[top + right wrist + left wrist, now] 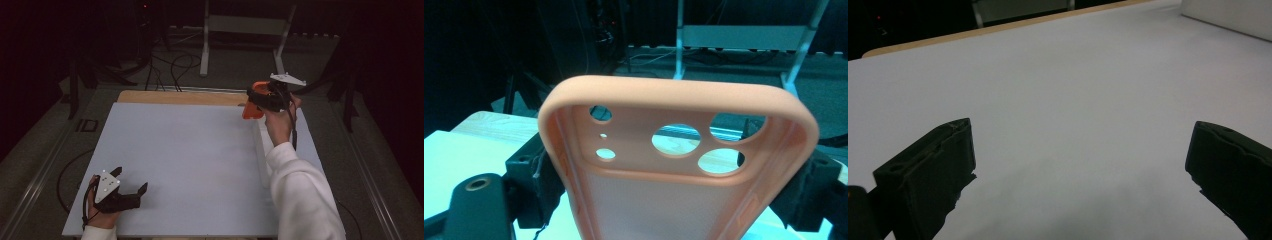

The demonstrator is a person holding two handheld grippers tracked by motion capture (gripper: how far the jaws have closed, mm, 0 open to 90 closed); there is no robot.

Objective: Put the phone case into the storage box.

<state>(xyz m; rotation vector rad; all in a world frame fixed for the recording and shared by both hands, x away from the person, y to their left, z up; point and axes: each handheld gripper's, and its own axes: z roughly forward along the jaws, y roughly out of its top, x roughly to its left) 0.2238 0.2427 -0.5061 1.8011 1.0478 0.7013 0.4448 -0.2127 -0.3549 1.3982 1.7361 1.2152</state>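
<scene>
- Right gripper [255,102] pinches an orange case [674,165], raised over the table's [190,150] far right.
- Left gripper [131,192] spread, apparently resting on the table.

This looks like a lab or recording room set up for filming, not a home. A bare white sheet [190,150] covers the desk [180,97], whose wooden edge shows at the far side. Black curtains [50,40] close off the left and right, and the room around the desk is kept dark. Loose cables [172,67] trail over a grey carpeted floor [235,70]. A pale metal frame [245,25] on angled legs stands behind the desk, and a small red light [145,6] glows on dark equipment at the back
</scene>
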